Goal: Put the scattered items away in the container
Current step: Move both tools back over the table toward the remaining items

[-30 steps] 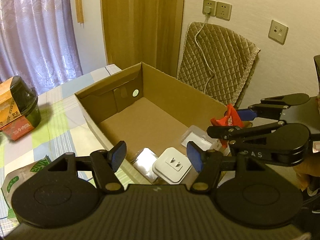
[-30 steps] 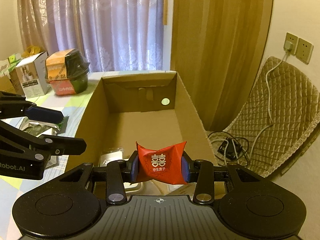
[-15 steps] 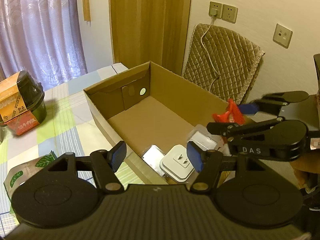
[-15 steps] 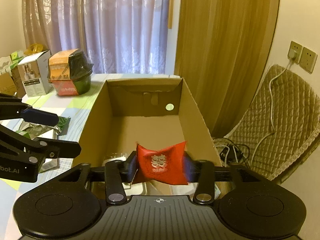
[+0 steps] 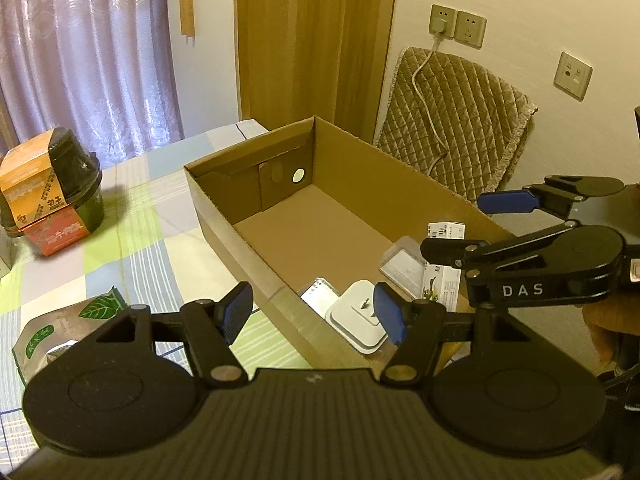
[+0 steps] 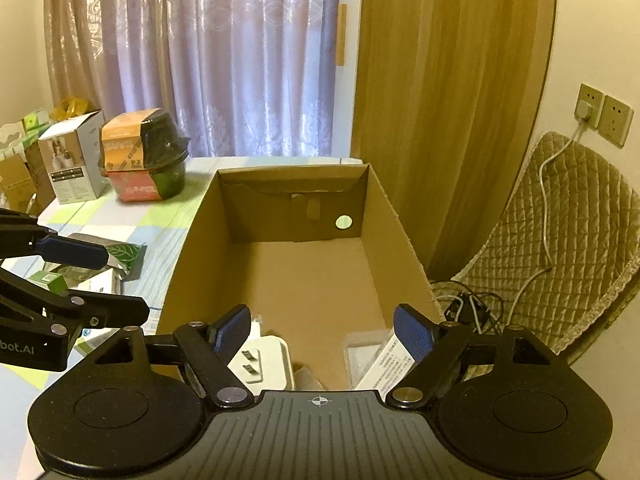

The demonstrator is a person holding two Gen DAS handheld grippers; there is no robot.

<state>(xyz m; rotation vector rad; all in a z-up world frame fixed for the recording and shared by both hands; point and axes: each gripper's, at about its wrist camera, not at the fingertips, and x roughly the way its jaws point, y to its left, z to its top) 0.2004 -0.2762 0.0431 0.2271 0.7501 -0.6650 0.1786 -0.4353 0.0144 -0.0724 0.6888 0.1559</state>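
The open cardboard box (image 5: 380, 184) (image 6: 400, 256) stands on the checked tablecloth. At its near end lie a white plug adapter (image 5: 356, 322) (image 6: 266, 362), a silver packet (image 5: 318, 300), a clear plastic case (image 5: 402, 266) and a white printed carton (image 5: 444, 284) (image 6: 386, 368). My left gripper (image 5: 314, 314) (image 6: 106, 280) is open above the box's near left wall. Over the box's near end, my right gripper (image 6: 323, 332) (image 5: 464, 222) is open with nothing between its pads. No red packet shows in either view. A green leaf pouch (image 5: 60, 328) (image 6: 122, 254) lies on the table left of the box.
An orange and black bowl pack (image 5: 48, 188) (image 6: 144, 160) and a white carton (image 6: 72, 160) stand at the table's far left. A quilted chair cover (image 5: 452, 120) with a plugged-in cable leans on the wall right of the box. Loose cables (image 6: 468, 308) lie on the floor.
My right gripper has opened and let go of the red packet, which is now out of sight. Both grippers have risen a little above the box.
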